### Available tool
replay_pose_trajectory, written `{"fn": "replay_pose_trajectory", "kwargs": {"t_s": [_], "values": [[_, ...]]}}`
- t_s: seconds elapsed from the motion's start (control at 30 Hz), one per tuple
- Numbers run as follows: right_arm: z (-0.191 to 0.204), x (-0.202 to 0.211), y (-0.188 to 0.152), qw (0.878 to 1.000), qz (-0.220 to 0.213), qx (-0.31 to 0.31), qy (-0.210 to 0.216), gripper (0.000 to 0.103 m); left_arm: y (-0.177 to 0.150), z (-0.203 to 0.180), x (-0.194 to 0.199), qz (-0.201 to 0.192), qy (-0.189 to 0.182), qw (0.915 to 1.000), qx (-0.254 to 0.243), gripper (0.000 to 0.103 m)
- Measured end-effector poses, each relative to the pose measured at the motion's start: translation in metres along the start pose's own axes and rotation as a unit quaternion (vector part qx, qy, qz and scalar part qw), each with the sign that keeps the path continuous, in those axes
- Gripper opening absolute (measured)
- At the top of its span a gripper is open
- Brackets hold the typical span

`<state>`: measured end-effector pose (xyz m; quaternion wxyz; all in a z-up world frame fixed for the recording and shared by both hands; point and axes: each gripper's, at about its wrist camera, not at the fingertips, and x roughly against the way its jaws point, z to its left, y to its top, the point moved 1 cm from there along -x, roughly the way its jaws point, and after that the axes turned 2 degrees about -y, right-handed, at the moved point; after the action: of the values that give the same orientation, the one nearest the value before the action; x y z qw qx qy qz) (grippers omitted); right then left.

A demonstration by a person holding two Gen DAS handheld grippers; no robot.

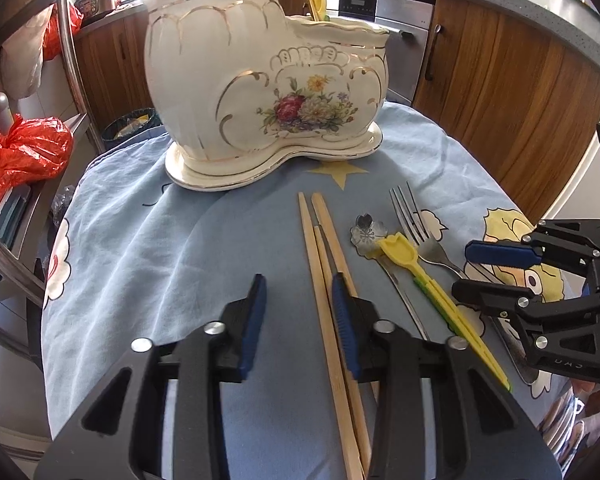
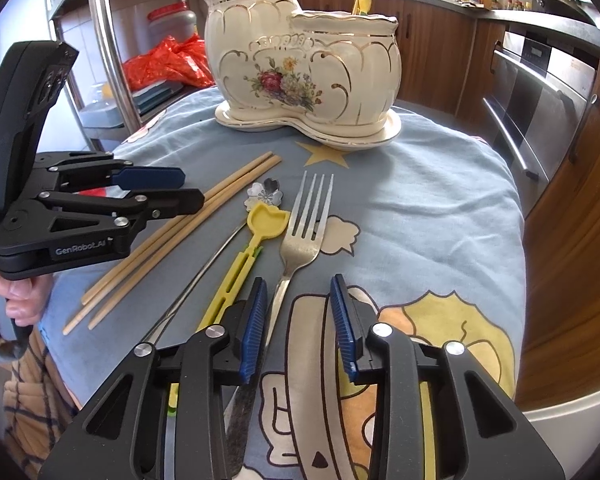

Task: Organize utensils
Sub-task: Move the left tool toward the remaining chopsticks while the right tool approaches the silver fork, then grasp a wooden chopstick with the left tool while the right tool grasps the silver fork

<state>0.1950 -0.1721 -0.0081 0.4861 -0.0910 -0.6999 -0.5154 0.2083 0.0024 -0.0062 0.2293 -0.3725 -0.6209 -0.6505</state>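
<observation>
A cream ceramic utensil holder with two compartments stands at the back of the table; it also shows in the right wrist view. A gold utensil and a yellow one stick out of it. Three bamboo chopsticks, a flower-ended metal spoon, a yellow plastic spoon and a steel fork lie on the cloth. My left gripper is open over the chopsticks. My right gripper is open over the fork handle.
The round table wears a blue cartoon cloth. Wooden cabinets and an oven stand behind. A metal rack with red bags stands at the left. A hand holds the left gripper.
</observation>
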Motion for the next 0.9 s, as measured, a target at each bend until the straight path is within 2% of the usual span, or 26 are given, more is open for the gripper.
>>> {"fn": "replay_pose_trajectory", "kwargs": {"t_s": [0.07, 0.2, 0.47, 0.6, 0.77, 0.9], "values": [[-0.001, 0.000, 0.001, 1.000, 0.005, 0.002, 0.000, 0.024, 0.003, -0.001, -0.004, 0.015, 0.001, 0.9999, -0.002, 0.020], [-0.002, 0.001, 0.001, 1.000, 0.012, 0.009, -0.004, 0.021, 0.004, -0.001, -0.005, 0.022, 0.003, 0.9997, -0.010, 0.017], [-0.007, 0.000, 0.008, 0.998, 0.052, 0.034, -0.009, 0.017, 0.004, 0.011, 0.000, 0.043, 0.008, 0.9988, -0.023, 0.016], [-0.012, -0.001, 0.011, 0.997, 0.072, 0.038, 0.003, 0.015, 0.004, 0.024, 0.003, 0.062, 0.002, 0.9976, -0.031, 0.016], [-0.022, -0.002, 0.014, 0.994, 0.104, 0.032, 0.025, 0.013, 0.005, 0.027, 0.004, 0.104, -0.016, 0.9930, -0.053, 0.016], [-0.031, -0.006, 0.017, 0.988, 0.145, 0.023, 0.038, 0.013, 0.008, 0.030, 0.001, 0.154, -0.032, 0.9842, -0.081, 0.016]]}}
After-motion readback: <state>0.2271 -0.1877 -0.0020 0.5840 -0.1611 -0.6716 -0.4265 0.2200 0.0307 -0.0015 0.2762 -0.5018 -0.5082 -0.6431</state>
